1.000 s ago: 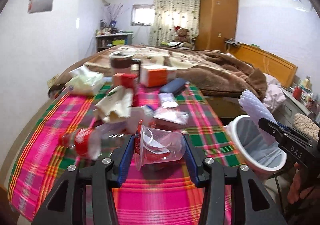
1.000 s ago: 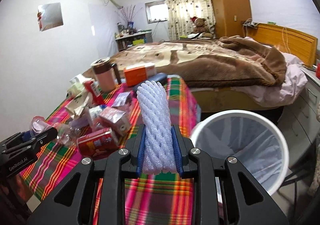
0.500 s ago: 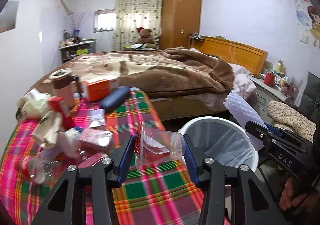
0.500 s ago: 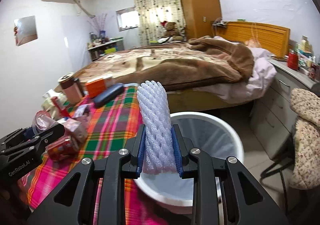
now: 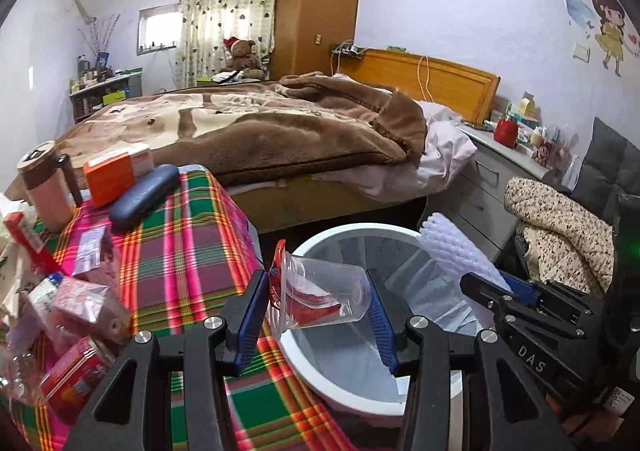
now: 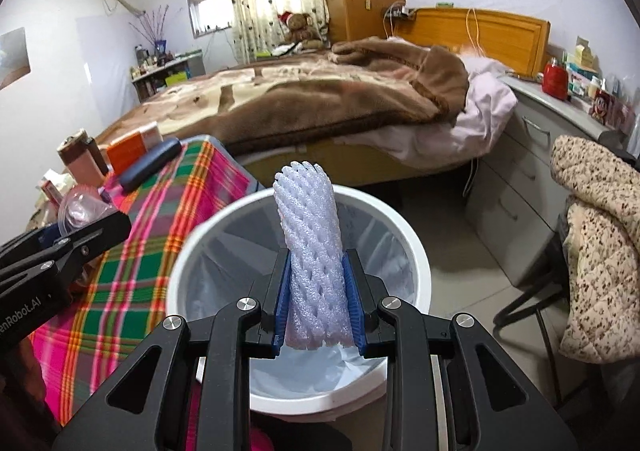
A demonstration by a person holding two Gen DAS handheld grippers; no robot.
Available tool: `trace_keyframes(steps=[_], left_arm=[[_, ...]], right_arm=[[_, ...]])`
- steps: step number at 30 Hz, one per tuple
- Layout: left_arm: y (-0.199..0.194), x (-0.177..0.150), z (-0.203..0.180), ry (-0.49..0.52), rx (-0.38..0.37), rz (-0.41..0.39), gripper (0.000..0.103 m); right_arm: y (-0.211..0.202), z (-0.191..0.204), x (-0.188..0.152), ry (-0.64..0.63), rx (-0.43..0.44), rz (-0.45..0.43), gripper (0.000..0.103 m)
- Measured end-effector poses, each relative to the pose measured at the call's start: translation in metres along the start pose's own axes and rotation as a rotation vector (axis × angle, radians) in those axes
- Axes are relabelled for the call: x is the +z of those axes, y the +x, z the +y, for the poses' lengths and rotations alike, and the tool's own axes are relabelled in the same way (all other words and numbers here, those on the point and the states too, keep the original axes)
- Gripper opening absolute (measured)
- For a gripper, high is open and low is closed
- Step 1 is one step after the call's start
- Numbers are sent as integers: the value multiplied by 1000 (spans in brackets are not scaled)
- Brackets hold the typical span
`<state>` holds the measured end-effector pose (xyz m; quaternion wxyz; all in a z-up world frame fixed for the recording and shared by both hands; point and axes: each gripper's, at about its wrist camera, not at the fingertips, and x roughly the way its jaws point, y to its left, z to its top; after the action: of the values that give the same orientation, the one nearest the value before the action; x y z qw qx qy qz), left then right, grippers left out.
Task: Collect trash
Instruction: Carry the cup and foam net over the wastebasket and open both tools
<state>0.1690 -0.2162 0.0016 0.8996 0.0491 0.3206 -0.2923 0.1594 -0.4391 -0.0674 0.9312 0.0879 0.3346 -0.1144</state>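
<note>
Over the bin: both grippers hang above the white trash bin [image 6: 416, 251], which stands on the floor just right of the table's right edge.
Left gripper [image 5: 318, 315]: clamped on a clear plastic cup [image 5: 320, 291] lying on its side with its mouth to the left, above the bin's near-left rim.
Right gripper [image 6: 316, 299]: closed tight on a white foam net sleeve [image 6: 312, 235], upright between the blue pads, over the middle of the bin.
Bin mouth: wide and unblocked, lined with a pale bag.
Table edge: plaid cloth [image 5: 188, 239] ends beside the bin's left rim.
Table clutter: red can [image 5: 72, 371], wrappers, orange box [image 5: 116, 171], dark blue case [image 5: 144, 197] and brown mug [image 5: 44, 187], all left of the bin.
Far side: bed [image 6: 320, 99] with brown blanket.
Right side: grey drawers [image 6: 532, 155] and a chair with a speckled cloth [image 6: 600, 231]; bare floor lies between these and the bin.
</note>
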Motion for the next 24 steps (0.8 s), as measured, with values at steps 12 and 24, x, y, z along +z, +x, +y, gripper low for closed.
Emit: trace_keyframes(steps=[12, 24], left_arm=[[33, -1, -3, 10, -8, 57, 63], [19, 1, 3, -14, -12, 38, 73]], right_arm=[[19, -13, -4, 4, -37, 72, 28], [14, -8, -2, -2, -31, 59, 51]])
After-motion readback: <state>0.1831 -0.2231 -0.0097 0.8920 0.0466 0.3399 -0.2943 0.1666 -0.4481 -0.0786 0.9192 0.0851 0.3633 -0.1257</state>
